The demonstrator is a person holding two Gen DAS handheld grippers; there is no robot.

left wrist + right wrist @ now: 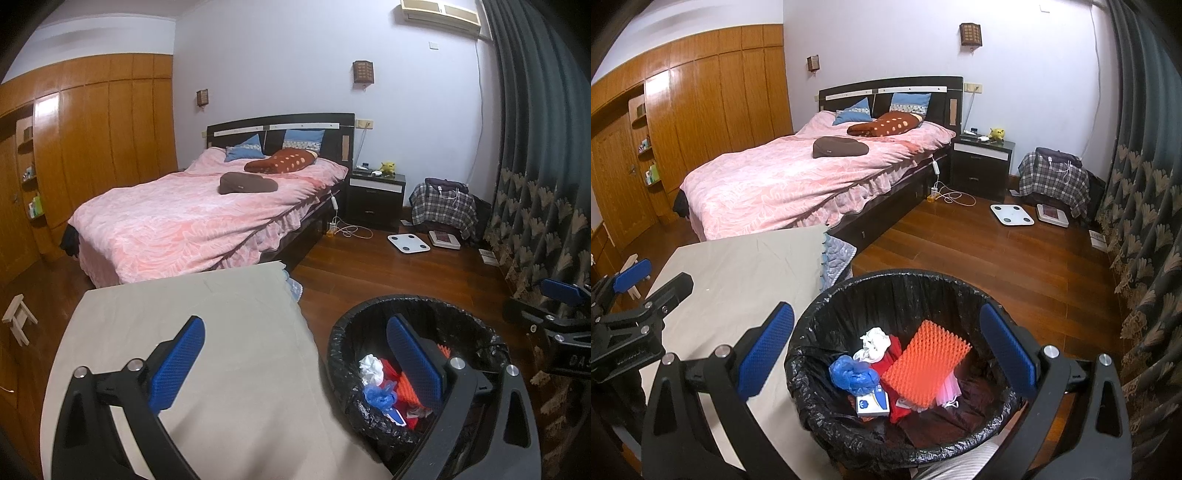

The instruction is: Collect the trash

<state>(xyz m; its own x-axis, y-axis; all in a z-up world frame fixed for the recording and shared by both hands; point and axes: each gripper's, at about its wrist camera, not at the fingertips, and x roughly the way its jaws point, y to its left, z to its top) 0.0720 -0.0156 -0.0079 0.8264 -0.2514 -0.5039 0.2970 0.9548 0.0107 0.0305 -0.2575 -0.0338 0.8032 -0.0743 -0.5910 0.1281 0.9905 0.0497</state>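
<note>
A round trash bin [820, 387], lined with a crinkled, glossy black plastic bag, stands on the wooden floor [997, 258] just beside the corner of a table [738, 280] draped in a smooth beige cloth. Inside lie a ridged orange foam sheet [925, 363], a crumpled blue plastic wad [851, 373], balled white paper [873, 343], red scraps and a small blue-and-white box [872, 403]. The right gripper [886, 354] hangs over the bin with its textured blue pads spread wide and nothing between them. The left gripper [293, 363], likewise spread and empty, straddles the table's edge, one pad over the cloth, the other above the bin's rim.

The tabletop shows bare cloth, and open polished floorboards run from the bin toward a white bathroom scale [1012, 214] and patterned dark curtains [1145, 206] on the right.

Behind, a bed [192, 221] under a rumpled pink quilt fills the middle of the room, flanked by a dark nightstand [376, 197] and glossy wood-panelled wardrobes [92, 122] along the left wall.
</note>
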